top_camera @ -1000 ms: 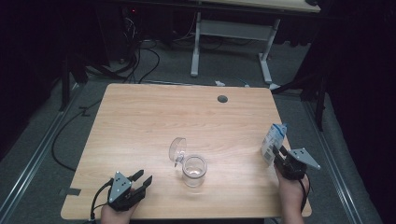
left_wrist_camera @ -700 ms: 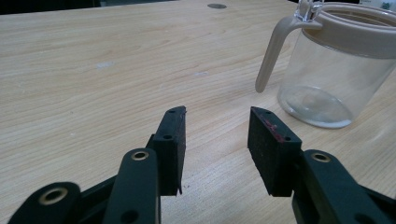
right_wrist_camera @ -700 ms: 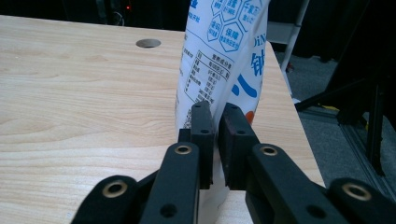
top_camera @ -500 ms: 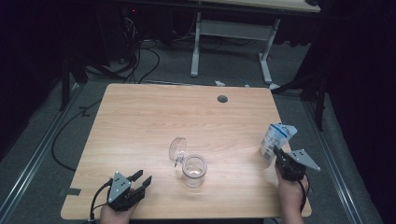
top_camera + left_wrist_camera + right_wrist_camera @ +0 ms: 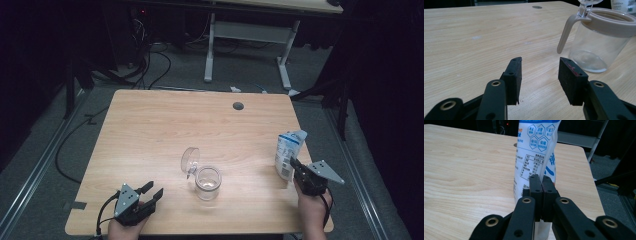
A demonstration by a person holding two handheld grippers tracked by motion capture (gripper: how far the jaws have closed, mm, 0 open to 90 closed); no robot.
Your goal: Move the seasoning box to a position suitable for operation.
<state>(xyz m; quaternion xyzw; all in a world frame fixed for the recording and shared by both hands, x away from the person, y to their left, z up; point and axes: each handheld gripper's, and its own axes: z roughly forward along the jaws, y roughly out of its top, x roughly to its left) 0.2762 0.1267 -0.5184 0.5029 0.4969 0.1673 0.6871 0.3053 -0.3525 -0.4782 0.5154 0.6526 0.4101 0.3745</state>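
Fingers of right gripper [image 5: 541, 185] pinched on upright pouch [image 5: 536, 152], left gripper [image 5: 539, 75] fingers parted, resting low beside jar [image 5: 596, 42].

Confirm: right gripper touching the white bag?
Touching. In the right gripper view, the right gripper has just closed; both pads pinch the white bag's edge, no gap.

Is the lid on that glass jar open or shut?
Open: the jar's clear lid stands tipped up behind its rim, leaving the mouth uncovered.

Jar [image 5: 207, 182] near table [image 5: 150, 130] front-centre; pouch [image 5: 288, 152] well right of it, by right gripper [image 5: 296, 167].
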